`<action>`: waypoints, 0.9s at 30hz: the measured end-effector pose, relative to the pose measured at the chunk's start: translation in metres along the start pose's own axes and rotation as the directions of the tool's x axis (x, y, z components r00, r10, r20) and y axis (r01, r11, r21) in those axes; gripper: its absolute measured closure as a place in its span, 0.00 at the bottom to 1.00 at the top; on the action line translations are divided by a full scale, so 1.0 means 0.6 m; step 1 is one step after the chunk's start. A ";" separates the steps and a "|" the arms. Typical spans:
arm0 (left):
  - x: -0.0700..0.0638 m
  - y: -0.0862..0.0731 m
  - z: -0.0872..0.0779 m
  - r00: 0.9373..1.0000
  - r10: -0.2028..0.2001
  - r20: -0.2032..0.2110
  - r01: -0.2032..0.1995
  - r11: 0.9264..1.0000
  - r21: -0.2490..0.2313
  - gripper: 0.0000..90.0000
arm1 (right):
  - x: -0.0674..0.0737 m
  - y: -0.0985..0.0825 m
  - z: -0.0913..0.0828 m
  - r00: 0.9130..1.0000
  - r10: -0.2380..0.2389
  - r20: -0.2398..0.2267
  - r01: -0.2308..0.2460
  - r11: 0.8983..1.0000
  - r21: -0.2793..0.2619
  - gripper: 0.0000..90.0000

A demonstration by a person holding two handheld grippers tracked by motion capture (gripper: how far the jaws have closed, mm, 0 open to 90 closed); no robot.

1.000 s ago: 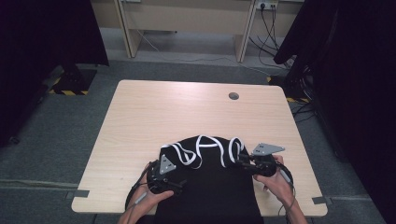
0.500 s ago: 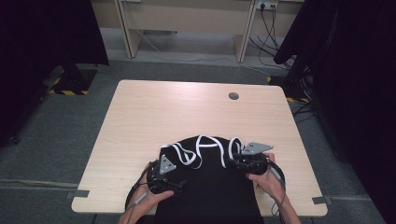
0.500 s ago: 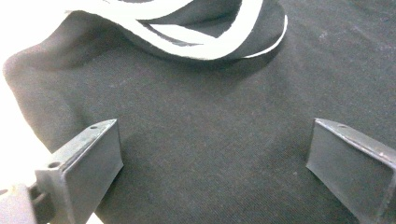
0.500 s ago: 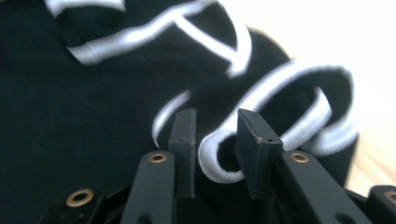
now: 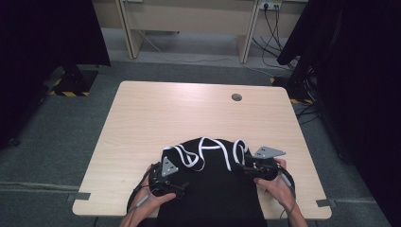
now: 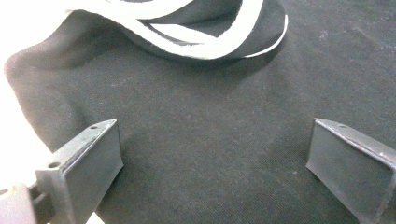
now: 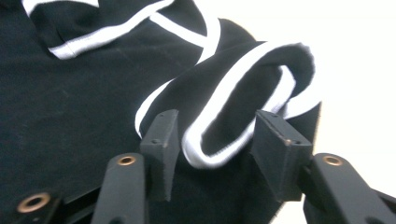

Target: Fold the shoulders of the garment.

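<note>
I count 1 black garment (image 5: 213, 189) with white trim (image 5: 208, 151), lying at the near edge of the 1 table (image 5: 156, 113) and hanging over it toward me, between my 2 grippers. My left gripper (image 6: 212, 163) has its jaws spread wide over plain black cloth, pressing on nothing. My right gripper (image 7: 215, 140) has just been opening; 1 loop of trim (image 7: 243, 107) lies between its jaws, and I see both pads standing off it, so nothing is clamped.

The high view looks down on the table (image 5: 142, 123); both gripper views sit close over the same garment (image 6: 210, 140).
</note>
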State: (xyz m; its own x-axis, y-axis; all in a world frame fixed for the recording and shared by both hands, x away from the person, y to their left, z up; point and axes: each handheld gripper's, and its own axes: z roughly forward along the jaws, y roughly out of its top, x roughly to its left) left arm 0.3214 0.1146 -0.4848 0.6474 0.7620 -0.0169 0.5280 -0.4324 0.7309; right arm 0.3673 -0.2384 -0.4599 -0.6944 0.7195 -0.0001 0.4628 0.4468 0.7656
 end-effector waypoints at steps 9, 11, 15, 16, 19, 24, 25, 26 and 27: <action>0.004 -0.010 -0.011 1.000 0.012 0.015 -0.012 1.000 -0.003 0.04 | 0.002 -0.034 -0.017 1.000 0.002 0.005 -0.002 0.998 0.063 0.53; 0.006 -0.011 -0.011 1.000 0.014 0.019 -0.014 1.000 -0.003 0.04 | 0.002 -0.040 -0.011 1.000 0.009 0.008 -0.010 0.997 0.072 0.52; 0.011 -0.008 -0.009 1.000 0.016 0.023 -0.016 1.000 0.000 0.04 | 0.001 -0.040 -0.009 0.999 0.017 0.028 -0.019 0.997 0.069 0.52; 0.012 -0.007 -0.007 1.000 0.013 0.020 -0.013 1.000 0.000 0.04 | 0.000 -0.039 -0.008 0.999 0.021 0.029 -0.023 0.998 0.066 0.52; 0.013 -0.003 -0.003 1.000 0.011 0.013 -0.011 1.000 0.001 0.04 | -0.008 -0.037 -0.003 0.999 0.027 0.030 -0.029 0.998 0.059 0.52; 0.023 0.007 0.007 1.000 0.007 0.008 -0.007 1.000 0.003 0.03 | -0.027 -0.026 0.011 0.998 0.037 0.043 -0.040 0.998 0.054 0.52; 0.025 0.009 0.010 1.000 0.008 0.006 -0.008 1.000 0.003 0.03 | -0.030 -0.024 0.014 0.998 0.040 0.047 -0.042 0.998 0.054 0.52; 0.028 0.011 0.012 1.000 0.004 0.005 -0.004 1.000 0.003 0.04 | -0.033 -0.022 0.016 0.998 0.043 0.049 -0.046 0.998 0.051 0.52; 0.030 0.013 0.014 1.000 0.002 0.004 -0.002 1.000 0.002 0.04 | -0.036 -0.020 0.019 0.998 0.045 0.050 -0.047 0.998 0.049 0.52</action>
State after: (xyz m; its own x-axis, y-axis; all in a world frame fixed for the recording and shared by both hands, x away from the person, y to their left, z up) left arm 0.3420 0.1208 -0.4850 0.6505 0.7593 -0.0185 0.5283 -0.4348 0.7293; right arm 0.3830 -0.2535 -0.4764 -0.6444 0.7647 0.0017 0.5215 0.4378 0.7324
